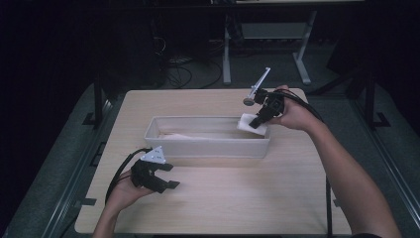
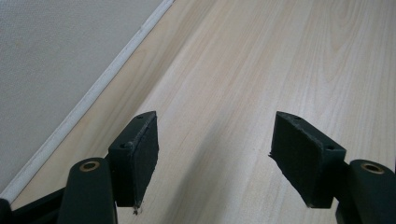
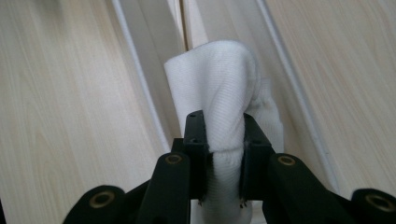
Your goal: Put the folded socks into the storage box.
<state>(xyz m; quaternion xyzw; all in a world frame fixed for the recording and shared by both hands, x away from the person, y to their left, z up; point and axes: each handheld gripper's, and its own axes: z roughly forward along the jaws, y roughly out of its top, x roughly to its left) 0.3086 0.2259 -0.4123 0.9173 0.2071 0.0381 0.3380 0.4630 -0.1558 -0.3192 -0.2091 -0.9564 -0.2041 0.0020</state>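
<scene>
1. Nearest the person, the left gripper (image 1: pixel 166 176) rests on the pale wooden table (image 1: pixel 237 203), its jaws spread wide with nothing between them; in the left gripper view, bare wood lies between the fingers (image 2: pixel 137 156).
2. Past it stands the long white rectangular plastic bin (image 1: pixel 208 146), lying crosswise mid-table.
3. At the bin's far right end, the right gripper (image 1: pixel 257 121) is clamped on a folded white cloth (image 3: pixel 219 88), held just over the rim.
4. By my reading, this is the placing step: the cloth is going into the bin.
5. Next move calls for lowering it inside the walls, then opening the jaws.
</scene>
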